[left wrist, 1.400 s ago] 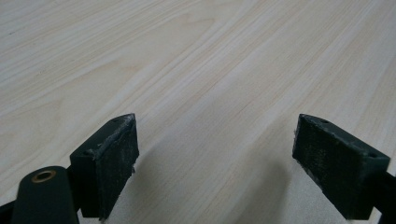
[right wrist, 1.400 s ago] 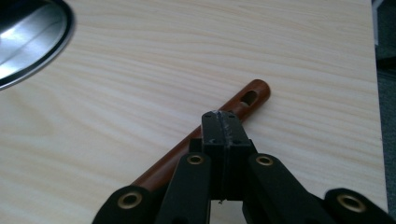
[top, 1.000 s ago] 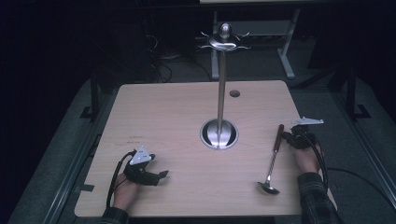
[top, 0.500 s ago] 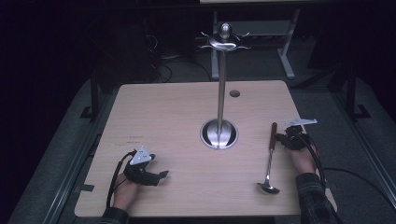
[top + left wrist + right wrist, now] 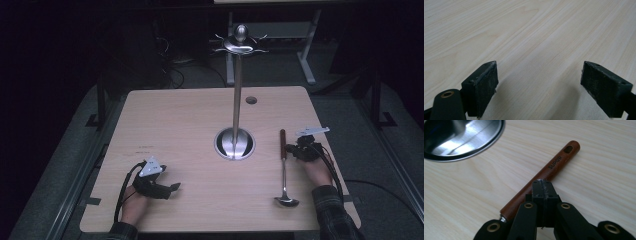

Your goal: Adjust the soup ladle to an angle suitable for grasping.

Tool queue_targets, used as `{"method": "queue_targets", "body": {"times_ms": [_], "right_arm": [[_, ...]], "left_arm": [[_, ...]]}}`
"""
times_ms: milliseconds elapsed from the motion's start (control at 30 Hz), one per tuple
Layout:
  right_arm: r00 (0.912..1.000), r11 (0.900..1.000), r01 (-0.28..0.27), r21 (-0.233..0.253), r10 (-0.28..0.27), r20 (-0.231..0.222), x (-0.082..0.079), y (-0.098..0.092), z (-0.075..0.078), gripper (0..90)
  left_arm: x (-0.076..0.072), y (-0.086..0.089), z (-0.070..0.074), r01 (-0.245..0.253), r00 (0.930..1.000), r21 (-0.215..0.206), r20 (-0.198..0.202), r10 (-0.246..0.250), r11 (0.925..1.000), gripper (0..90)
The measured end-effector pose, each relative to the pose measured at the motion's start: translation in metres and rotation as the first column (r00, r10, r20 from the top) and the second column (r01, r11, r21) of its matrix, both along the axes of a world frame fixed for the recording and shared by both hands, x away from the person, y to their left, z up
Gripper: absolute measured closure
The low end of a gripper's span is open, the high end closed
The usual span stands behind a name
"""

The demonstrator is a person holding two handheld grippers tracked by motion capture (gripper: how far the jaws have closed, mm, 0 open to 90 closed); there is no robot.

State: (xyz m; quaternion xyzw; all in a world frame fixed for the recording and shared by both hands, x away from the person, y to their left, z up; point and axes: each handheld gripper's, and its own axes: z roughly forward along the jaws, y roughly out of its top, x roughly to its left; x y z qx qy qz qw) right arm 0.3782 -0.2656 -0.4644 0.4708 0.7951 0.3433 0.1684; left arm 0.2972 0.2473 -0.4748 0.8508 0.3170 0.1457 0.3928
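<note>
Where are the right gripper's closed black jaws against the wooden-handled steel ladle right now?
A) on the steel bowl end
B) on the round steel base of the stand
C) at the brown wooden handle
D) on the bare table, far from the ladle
C: in the right gripper view, the right gripper has its jaws pressed together at the brown handle of the wooden-handled steel ladle, beside the word SUPOR, not around it.

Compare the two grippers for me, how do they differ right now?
The left gripper has its jaws spread wide with only bare table between them; the right gripper has its jaws pressed together. The left sits far from the ladle; the right's tips are at the ladle's wooden handle. Both are black, hand-held and low over the table.
</note>
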Motion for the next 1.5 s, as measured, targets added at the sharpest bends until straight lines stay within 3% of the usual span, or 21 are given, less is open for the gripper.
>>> {"method": "queue_targets", "body": {"times_ms": [433, 933, 1267, 1500], "right_arm": [[0.9951, 0.996, -0.094, -0.001, 0.094, -0.030, -0.001, 0.023, 0.002, 89.9], [0.9753, 0.976, -0.219, 0.021, 0.219, -0.026, -0.003, 0.040, 0.002, 89.9], [0.9667, 0.967, -0.254, 0.018, 0.254, -0.031, -0.004, 0.047, 0.003, 89.9], [0.9692, 0.970, -0.244, 0.015, 0.245, -0.029, -0.009, 0.046, 0.012, 89.9]], "left_arm": [[0.000, 0.000, 0.000, 0.000, 1.0000, 0.002, 0.000, 0.000, 1.0000, 14.0], [0.000, 0.000, 0.000, -0.001, 1.0000, 0.002, -0.001, 0.001, 1.0000, 14.0], [0.000, 0.000, 0.000, -0.002, 1.0000, 0.002, 0.000, 0.002, 1.0000, 14.0], [0.000, 0.000, 0.000, -0.002, 1.0000, 0.000, -0.001, 0.002, 1.0000, 14.0]]}}
